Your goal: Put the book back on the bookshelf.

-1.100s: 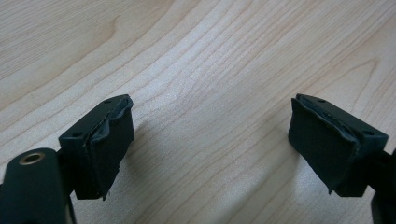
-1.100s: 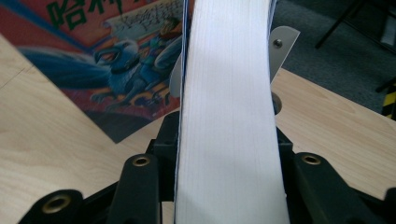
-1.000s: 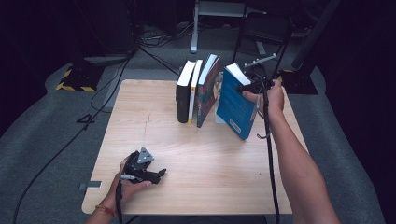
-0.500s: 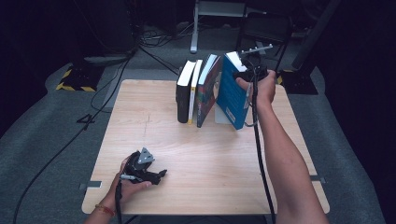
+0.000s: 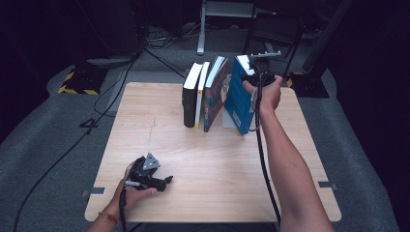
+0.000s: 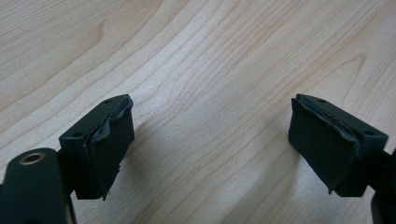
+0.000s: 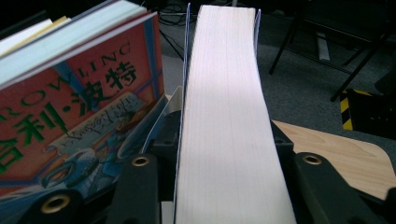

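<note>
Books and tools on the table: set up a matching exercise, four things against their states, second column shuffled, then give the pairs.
1. blue book
2. black book
3. left tool
4. red-covered book

A. open, low over bare wood
B. leaning, between two others
C. upright at the row's left end
D. clamped in the right tool

Pairs: 1-D, 2-C, 3-A, 4-B

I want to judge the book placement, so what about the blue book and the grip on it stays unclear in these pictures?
- Blue book: its title is too small in the high view.
- Its foot on the table: cut off by the bottom edge in the right gripper view.
- Right gripper pads: hidden behind the book's pages in the right gripper view.
</note>
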